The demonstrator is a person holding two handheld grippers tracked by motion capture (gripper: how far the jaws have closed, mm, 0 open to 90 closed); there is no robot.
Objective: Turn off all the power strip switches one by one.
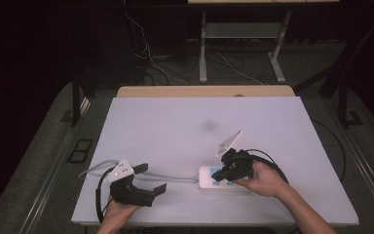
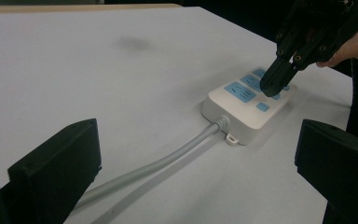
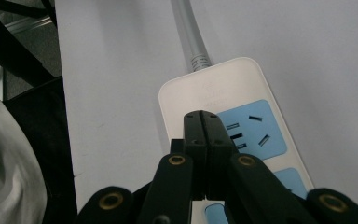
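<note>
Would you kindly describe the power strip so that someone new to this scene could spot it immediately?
Start at the white table and look to its near right part, where the right gripper, fingers shut, points down. Under it lies the power strip: a white, rounded block with blue socket panels and a grey cable running towards the left gripper, the only thing lying on the tabletop.

A power strip lies on the desk near its front edge, right of centre; its cord runs left toward the left gripper.
</note>
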